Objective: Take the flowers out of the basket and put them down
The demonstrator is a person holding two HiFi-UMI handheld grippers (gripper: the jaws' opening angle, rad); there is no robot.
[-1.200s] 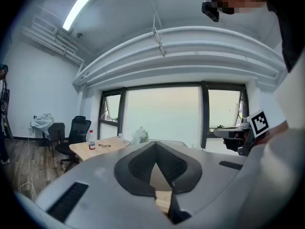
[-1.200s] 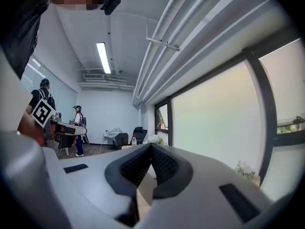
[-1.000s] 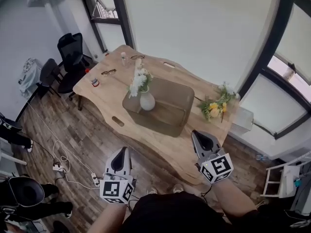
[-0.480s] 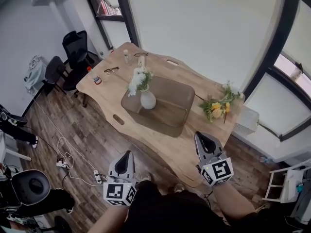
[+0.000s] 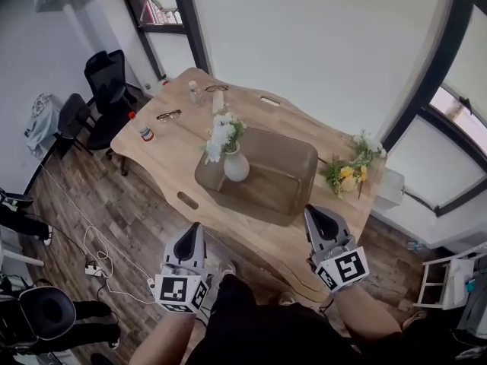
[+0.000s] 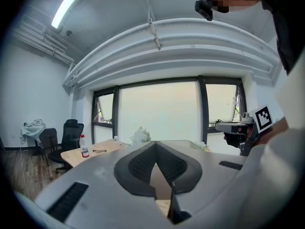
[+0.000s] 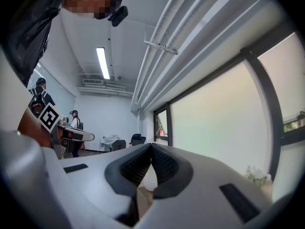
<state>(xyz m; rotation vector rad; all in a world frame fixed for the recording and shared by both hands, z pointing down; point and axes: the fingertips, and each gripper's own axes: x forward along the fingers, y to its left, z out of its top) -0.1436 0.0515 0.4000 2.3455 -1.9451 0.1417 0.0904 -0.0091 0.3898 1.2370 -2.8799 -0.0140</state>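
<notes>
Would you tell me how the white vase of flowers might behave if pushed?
Probably top-heavy: the white flowers lean sideways above the white vase, so a high push may tip it. It looks smooth, so likely slippery and breakable.

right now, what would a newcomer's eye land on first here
A white vase of white flowers stands in the left part of the brown basket at the middle of the wooden table. A yellow bunch lies outside the basket, near the table's right end. In the foreground the left gripper and right gripper are shut and empty, short of the flowers.
</notes>
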